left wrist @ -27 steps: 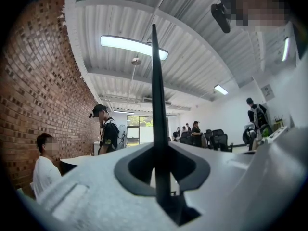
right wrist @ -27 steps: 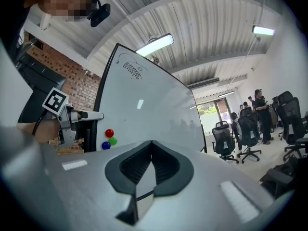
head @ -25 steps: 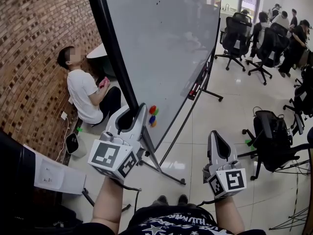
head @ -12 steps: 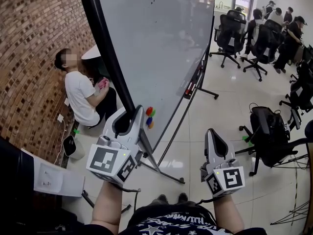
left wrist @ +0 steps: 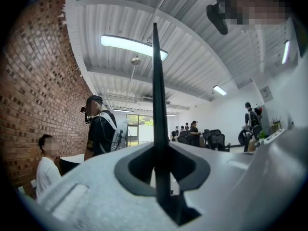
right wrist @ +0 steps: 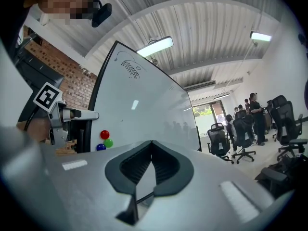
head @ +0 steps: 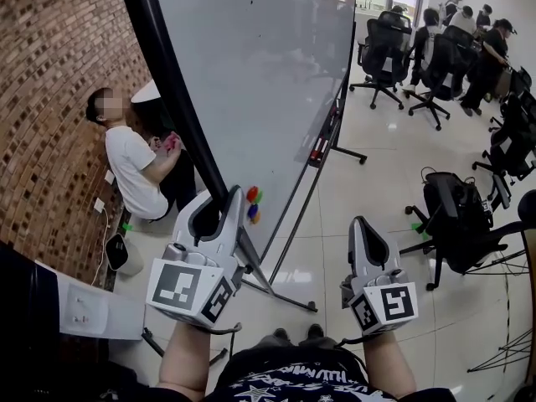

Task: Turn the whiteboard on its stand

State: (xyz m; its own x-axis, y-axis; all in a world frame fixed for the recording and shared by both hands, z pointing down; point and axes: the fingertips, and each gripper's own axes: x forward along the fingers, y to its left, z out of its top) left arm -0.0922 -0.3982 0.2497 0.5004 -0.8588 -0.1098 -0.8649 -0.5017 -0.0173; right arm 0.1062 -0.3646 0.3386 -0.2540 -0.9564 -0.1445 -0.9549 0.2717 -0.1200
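The big whiteboard (head: 268, 74) hangs tilted on its wheeled stand (head: 280, 287), its black frame edge running down to my left gripper (head: 224, 208). That gripper is shut on the frame edge. In the left gripper view the thin black edge (left wrist: 156, 81) rises straight up from between the jaws of my left gripper (left wrist: 160, 153). My right gripper (head: 366, 229) hovers to the right of the stand, shut and holding nothing. The right gripper view looks past my right gripper (right wrist: 151, 146) at the board's face (right wrist: 144, 105) and three coloured magnets (right wrist: 104, 139).
A person (head: 134, 166) sits on the floor against the brick wall (head: 50, 99), just behind the board. A black office chair (head: 456, 224) stands at the right. More chairs and several people (head: 469, 48) are at the back right. A marker tray (head: 322, 145) runs along the board's far edge.
The board's frame edge and far edge have shifted a little to the left in the head view. My left gripper stays clamped on the edge. The right gripper has barely moved.
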